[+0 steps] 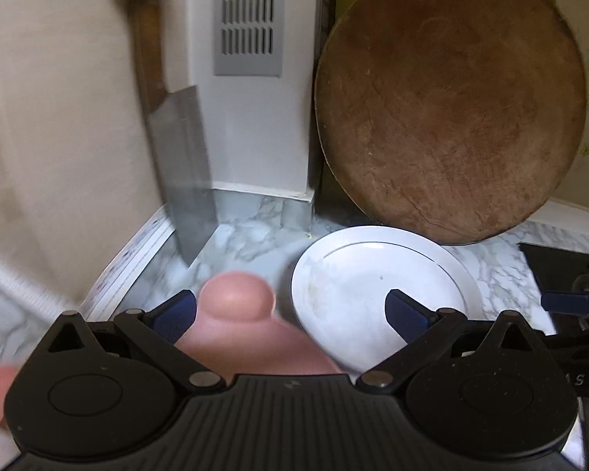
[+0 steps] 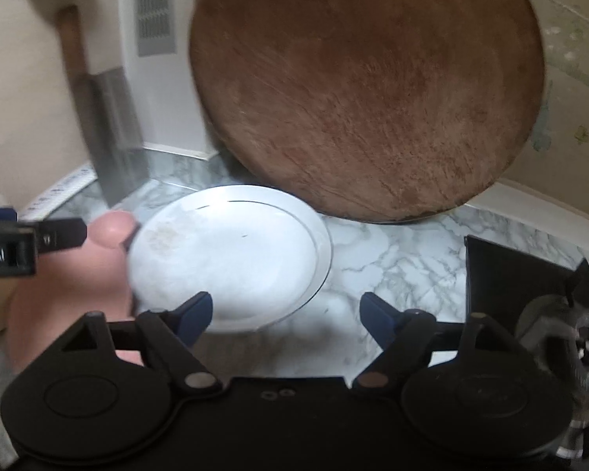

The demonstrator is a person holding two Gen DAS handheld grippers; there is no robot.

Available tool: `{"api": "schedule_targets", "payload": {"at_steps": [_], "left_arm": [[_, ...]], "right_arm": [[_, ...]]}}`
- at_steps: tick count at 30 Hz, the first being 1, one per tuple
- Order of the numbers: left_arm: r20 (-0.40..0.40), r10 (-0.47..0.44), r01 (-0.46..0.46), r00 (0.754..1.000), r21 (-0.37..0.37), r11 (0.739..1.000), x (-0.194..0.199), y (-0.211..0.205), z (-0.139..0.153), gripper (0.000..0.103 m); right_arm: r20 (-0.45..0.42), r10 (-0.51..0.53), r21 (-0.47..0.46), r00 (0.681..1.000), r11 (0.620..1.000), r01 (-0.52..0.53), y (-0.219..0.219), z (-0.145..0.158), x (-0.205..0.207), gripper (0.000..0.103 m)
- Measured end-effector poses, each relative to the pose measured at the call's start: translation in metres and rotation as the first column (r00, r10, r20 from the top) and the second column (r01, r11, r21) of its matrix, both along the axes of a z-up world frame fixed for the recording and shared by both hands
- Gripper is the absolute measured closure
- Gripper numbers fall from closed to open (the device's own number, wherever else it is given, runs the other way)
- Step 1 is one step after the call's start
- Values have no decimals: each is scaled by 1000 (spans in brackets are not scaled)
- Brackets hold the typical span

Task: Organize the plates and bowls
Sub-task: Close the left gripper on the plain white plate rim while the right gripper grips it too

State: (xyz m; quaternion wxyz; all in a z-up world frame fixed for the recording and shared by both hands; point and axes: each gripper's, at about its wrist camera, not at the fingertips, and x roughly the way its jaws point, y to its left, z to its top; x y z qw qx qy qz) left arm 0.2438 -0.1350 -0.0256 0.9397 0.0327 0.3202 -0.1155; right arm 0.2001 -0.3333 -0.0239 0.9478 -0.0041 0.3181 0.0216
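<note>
A white plate [image 1: 377, 278] with a thin dark rim line lies on the marble counter, in front of the round wooden board; it also shows in the right wrist view [image 2: 231, 255]. A pink rounded object [image 1: 235, 298], seemingly a pink bowl or lid, sits just left of the plate and shows in the right wrist view [image 2: 74, 278]. My left gripper [image 1: 290, 314] is open, its fingers straddling the pink object and the plate's left part. My right gripper [image 2: 284, 314] is open and empty at the plate's near edge.
A round wooden cutting board [image 1: 451, 110] leans against the back wall. A cleaver [image 1: 184, 165] leans in the left corner by a white column with a grey vent [image 1: 249, 19]. A black stove [image 2: 530, 286] with a burner is at right.
</note>
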Motion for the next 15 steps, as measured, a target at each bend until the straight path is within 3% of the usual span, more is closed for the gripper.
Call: {"api": "schedule_targets", "payload": {"at_steps": [3, 5, 7, 9, 12, 15], "left_arm": [[-69, -19, 21, 997, 25, 999, 34, -10, -10, 25], [-114, -8, 11, 993, 25, 1000, 54, -14, -18, 28], [-154, -9, 13, 988, 29, 1000, 71, -17, -26, 40], [-184, -6, 12, 983, 33, 999, 86, -20, -32, 45], [-237, 3, 5, 972, 33, 999, 104, -24, -40, 49], [-260, 4, -1, 966, 11, 1000, 116, -24, -42, 53]], "right_arm": [[-40, -7, 6, 999, 1000, 8, -14, -3, 28, 30], [-62, -15, 6, 998, 1000, 16, -22, -7, 43, 31], [-87, -16, 13, 996, 1000, 17, -28, -11, 55, 36], [-101, -15, 21, 995, 1000, 17, -33, -15, 64, 37], [-140, -18, 53, 990, 998, 26, -43, -22, 75, 51], [-181, -22, 105, 983, 994, 41, -50, -27, 86, 54]]}}
